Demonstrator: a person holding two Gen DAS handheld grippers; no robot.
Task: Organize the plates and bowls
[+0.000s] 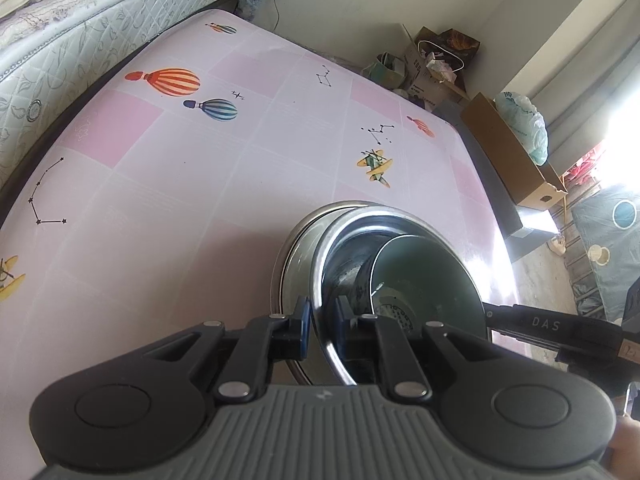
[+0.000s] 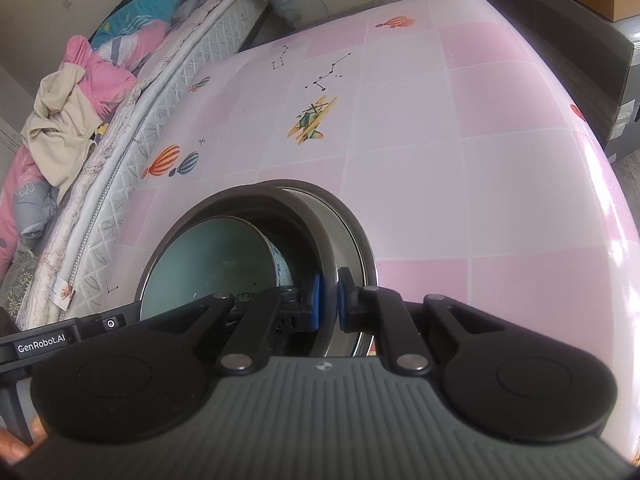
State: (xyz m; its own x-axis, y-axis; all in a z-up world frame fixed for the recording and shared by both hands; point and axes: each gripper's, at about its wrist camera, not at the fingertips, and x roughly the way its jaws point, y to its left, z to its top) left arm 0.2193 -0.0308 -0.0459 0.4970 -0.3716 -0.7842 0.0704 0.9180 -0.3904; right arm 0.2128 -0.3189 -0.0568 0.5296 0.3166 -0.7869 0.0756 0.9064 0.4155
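A pink table [image 1: 168, 208] printed with balloons and little planes fills my view, pushed up against a quilted mattress [image 1: 80, 36]. Nearest me, my left gripper [image 1: 320, 320] is clamped narrow on the left rim of the steel bowl [image 1: 344, 232], one pad outside the wall and one inside. My right gripper [image 2: 328, 300] pinches the opposite rim the same way, so I carry the stack between both hands. A pale green bowl [image 2: 208, 264] sits nested inside, leaning toward the right gripper's side. Beneath the steel bowl there seems to be a second steel rim [image 2: 344, 216], a plate or another bowl, though I cannot tell which from these angles.

I judge this to be the carrying step: the nested dishes are being brought to their spot on the table. The next move calls for lowering both hands evenly, keeping the rim level so the green bowl does not slide. Beyond the far edge stand cardboard boxes [image 1: 516, 160] on the floor.
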